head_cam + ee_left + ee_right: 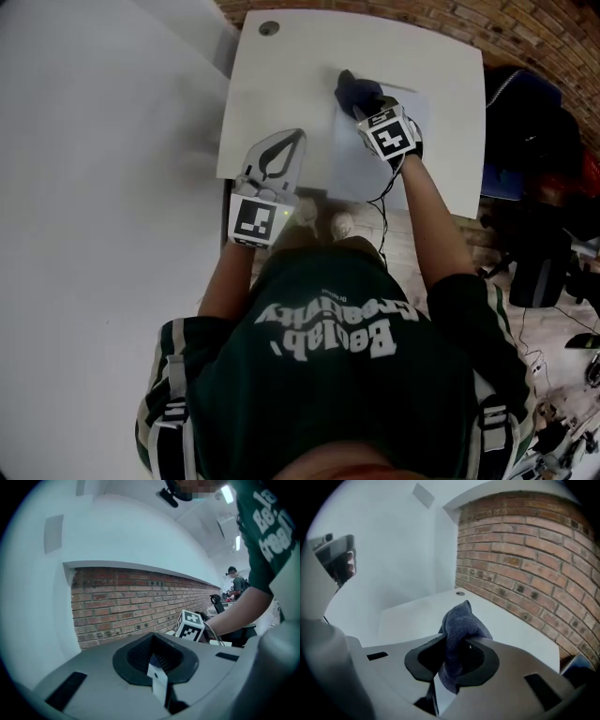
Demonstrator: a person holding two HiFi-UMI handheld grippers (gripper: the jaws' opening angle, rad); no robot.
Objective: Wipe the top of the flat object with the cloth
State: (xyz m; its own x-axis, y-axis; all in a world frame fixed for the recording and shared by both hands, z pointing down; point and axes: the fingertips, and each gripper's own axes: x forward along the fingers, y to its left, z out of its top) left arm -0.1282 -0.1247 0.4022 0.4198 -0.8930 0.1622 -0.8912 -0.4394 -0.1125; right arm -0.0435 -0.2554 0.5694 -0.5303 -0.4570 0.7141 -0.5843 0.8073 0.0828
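a dark blue terry cloth [351, 90] is bunched into a thick wad and pinched between the jaws of the right gripper [362, 101]. in the right gripper view the jaws are clamped on its middle, so that one rumpled lobe of the cloth [462, 620] stands up beyond the right gripper [457, 639] and a shorter tail hangs below it. its surface looks soft and finely looped, with deep folds.

the wad sits over the far left corner of a pale, thin rectangular flat sheet [364, 164], which lies on a white rounded-corner table [281, 75] and reaches to the table's near edge. whether the cloth actually presses on the sheet cannot be told. the sheet is almost the same colour as the tabletop, only a shade greyer, and plain.

the left gripper [297, 136] hangs over the table's near left part, just beside the sheet's left edge and apart from it. its jaws are closed tip to tip with nothing between them, as the left gripper view shows [153, 641].

a small round grey grommet [269, 28] is set in the far left of the table, and a red brick wall [525, 550] runs behind it.
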